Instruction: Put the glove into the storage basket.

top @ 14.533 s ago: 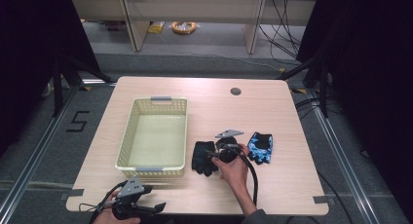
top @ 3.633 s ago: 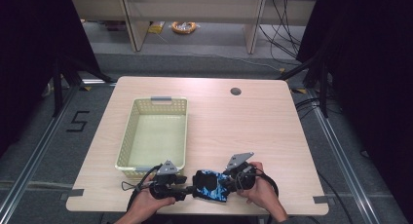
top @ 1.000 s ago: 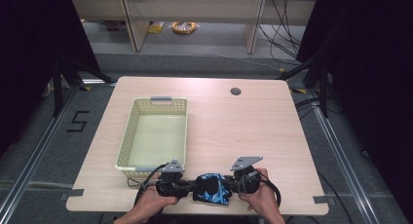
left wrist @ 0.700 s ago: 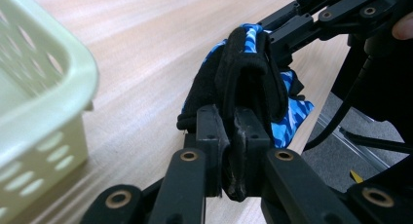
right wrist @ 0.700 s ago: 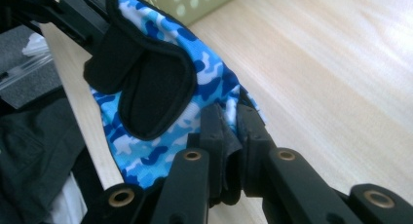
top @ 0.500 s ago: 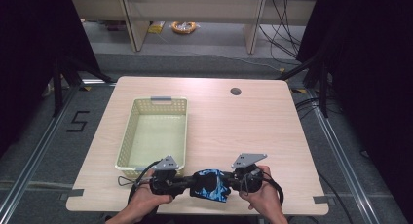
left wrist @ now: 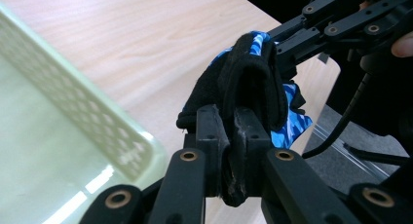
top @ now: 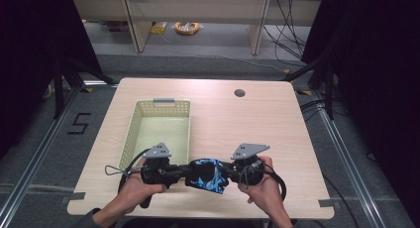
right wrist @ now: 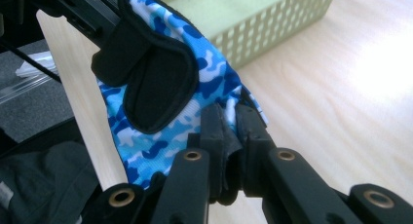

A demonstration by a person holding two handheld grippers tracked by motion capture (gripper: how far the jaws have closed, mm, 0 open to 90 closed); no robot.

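Glove – pinched btwn left claw & right claw, both clamped on it.

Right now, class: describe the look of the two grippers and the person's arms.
Both the left gripper and the right gripper are black, with linked jaw bars on brass-coloured pivots. Each carries a grey three-cornered plate and trails a black cable. Bare hands; a dark sleeve edge shows at the left arm.

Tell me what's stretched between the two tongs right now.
The blue camouflage glove, gripped at one end by the left tongs and at the other by the right tongs; the high view shows it.
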